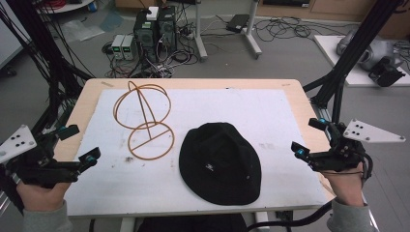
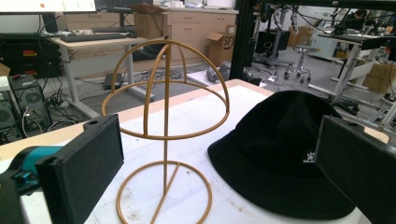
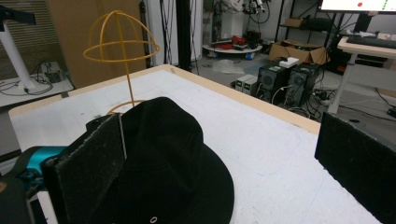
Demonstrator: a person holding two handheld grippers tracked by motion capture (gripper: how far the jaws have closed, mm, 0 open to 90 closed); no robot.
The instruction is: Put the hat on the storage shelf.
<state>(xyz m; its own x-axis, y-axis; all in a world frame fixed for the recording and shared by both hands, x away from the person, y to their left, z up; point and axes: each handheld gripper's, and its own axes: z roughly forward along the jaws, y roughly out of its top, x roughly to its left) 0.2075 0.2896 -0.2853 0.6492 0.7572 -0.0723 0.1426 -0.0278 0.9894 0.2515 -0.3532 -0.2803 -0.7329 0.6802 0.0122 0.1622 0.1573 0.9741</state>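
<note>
High view first: I see the black bucket hat [image 1: 220, 163] lying brim-down on the white mat [image 1: 270, 116] that covers the table [image 1: 300, 87], near the front edge and a little right of centre. Just beside it to the left stands the gold wire hat stand [image 1: 145, 121], upright on its ring base, its domed top bare; hat brim and ring base lie close but apart. My left hand-held gripper [image 1: 80, 142] hovers over the table's left edge with its jaws spread wide and nothing between them, well apart from the stand. My right hand-held gripper [image 1: 309, 137] sits at the right edge, jaws equally wide, gripping nothing, near the hat's brim but clear of it. From the left gripper view, the stand [image 2: 166, 121] rises between the two black pads with the hat [image 2: 285, 149] to its right. From the right gripper view, the hat [image 3: 163, 158] lies by the left pad, with the stand [image 3: 121, 51] behind it near the far corner.
</note>
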